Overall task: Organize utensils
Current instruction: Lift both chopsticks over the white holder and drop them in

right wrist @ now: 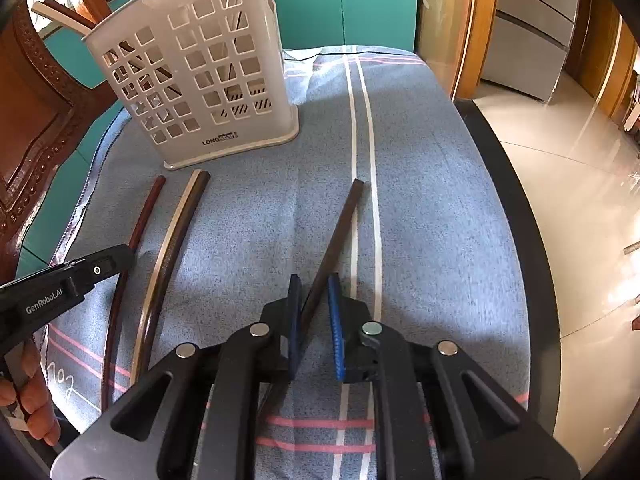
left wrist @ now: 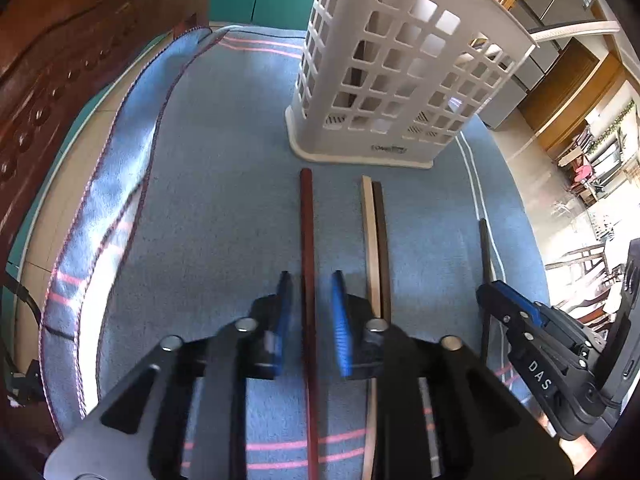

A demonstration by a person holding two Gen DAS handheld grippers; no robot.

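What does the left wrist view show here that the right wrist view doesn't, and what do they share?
Only the left wrist view shows the left gripper head-on, its fingers open either side of the reddish chopstick. Only the right wrist view shows the right gripper head-on, open around the dark chopstick, plus the person's hand and chopsticks sticking out of the holder's top. Both share the white slotted holder, the blue cloth, and the light and dark pair lying side by side.
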